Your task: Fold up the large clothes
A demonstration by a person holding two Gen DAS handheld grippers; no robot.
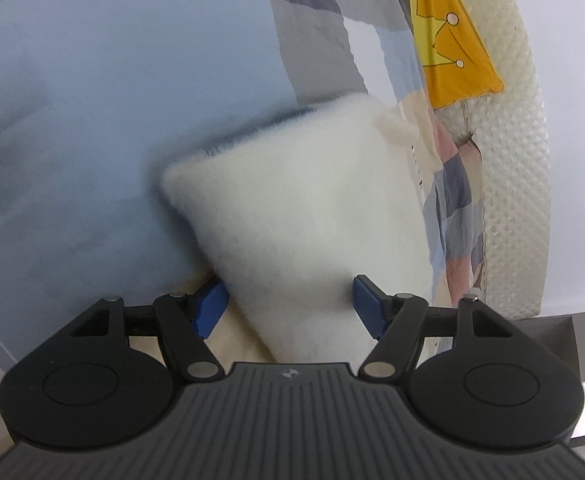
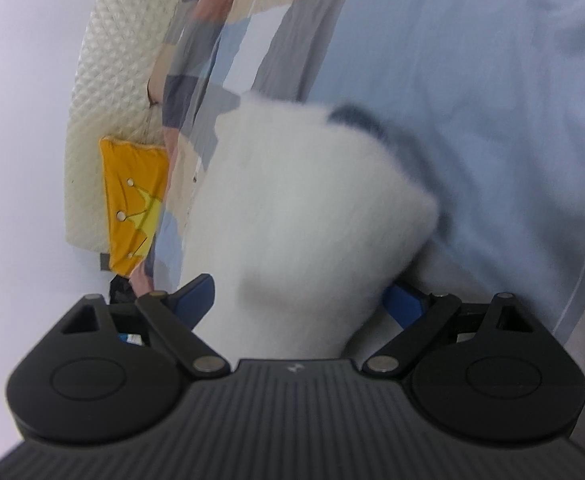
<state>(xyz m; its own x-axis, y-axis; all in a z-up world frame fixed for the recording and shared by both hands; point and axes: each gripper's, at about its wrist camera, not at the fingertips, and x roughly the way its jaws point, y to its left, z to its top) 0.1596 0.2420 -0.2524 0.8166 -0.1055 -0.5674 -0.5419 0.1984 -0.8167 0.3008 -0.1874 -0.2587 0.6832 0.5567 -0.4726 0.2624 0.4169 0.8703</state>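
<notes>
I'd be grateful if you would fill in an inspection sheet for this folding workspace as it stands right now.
Surface: blue patterned sheet with grey, pink and beige patches, spread out.
Job's things: white fluffy garment, bunched and lifted over the sheet, with a dark blue part showing at its far edge.
Clutter: yellow crown-print cloth at the sheet's edge.
Grippers: left claw and right claw each have the garment filling the gap between their blue pads, and appear to grip it.
Cables: nothing seen.
Surroundings: cream quilted pad along the sheet's edge; a plain white background beyond.
</notes>
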